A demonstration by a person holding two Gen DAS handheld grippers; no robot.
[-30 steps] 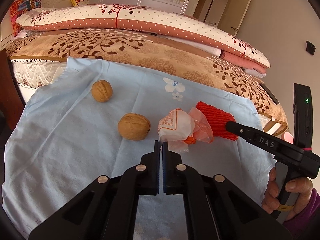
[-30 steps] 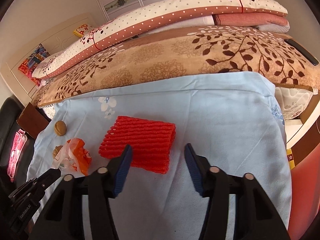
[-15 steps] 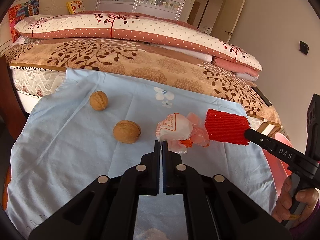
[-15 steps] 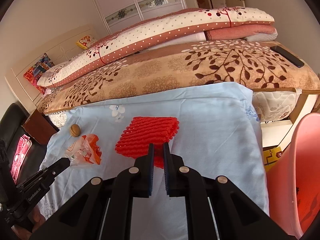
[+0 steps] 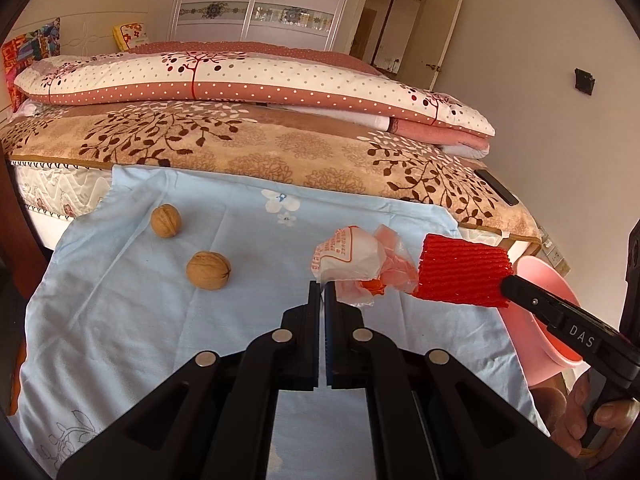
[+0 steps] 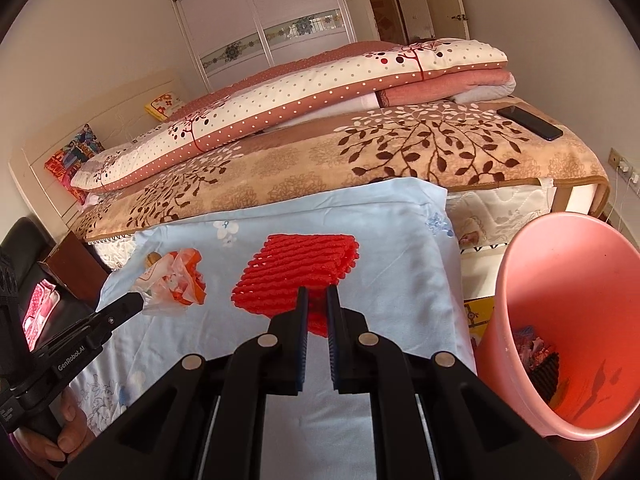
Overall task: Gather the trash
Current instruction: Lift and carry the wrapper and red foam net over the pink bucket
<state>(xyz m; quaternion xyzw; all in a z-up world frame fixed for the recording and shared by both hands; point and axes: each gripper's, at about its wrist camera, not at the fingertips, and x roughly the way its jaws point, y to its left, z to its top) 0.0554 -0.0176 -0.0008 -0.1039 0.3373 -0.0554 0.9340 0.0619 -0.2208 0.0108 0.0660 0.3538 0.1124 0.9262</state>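
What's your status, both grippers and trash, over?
Left gripper shut on plastic wrapper. Right gripper shut on red foam net. Pink bin open at right, path clear. Walnuts untouched.

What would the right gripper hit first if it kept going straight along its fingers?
Beyond the red foam net that the right gripper is shut on, probably the blue cloth, then the brown blanket on the bed. Depth is unclear. The pink bin sits off to the right of that line.
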